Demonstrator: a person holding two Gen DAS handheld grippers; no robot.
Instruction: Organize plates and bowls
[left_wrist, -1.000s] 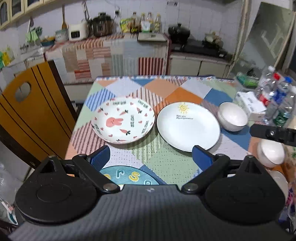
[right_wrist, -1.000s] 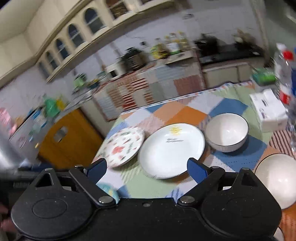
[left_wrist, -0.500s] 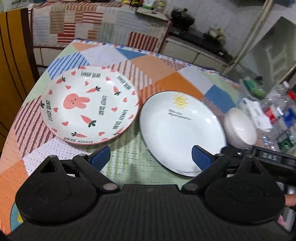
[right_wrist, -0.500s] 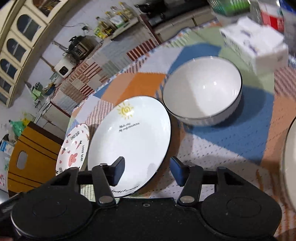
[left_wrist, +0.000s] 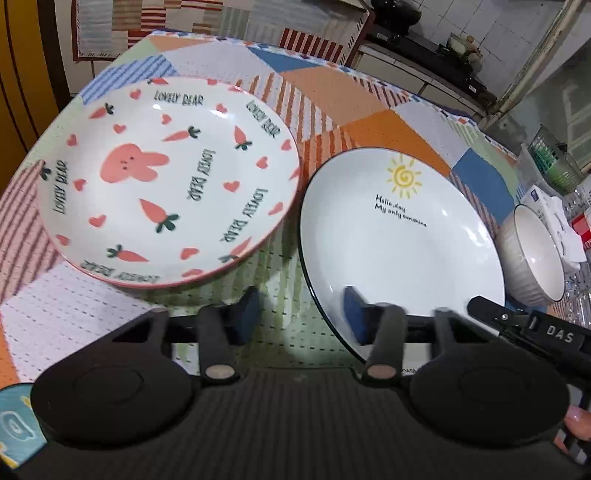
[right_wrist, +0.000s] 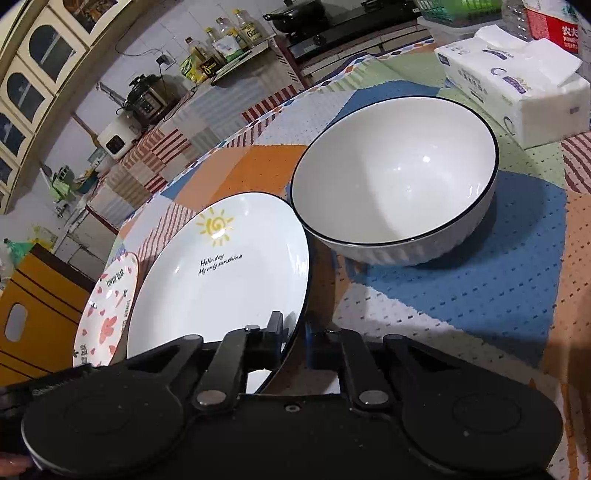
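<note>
Patchwork tablecloth: right gripper pinches sun plate rim at 5 o'clock; next, lift (left gripper gapes).

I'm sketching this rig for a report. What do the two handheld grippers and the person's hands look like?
Both the left gripper and right gripper are matte black plastic: two round disc housings, angled linkage arms with silver pivot rivets, blue pads on the fingers. The body has a ribbed texture. Seen from the left wrist, the right gripper's side bears white "DAS" lettering. Only a bare fingertip shows; no sleeves or cables visible.
</note>
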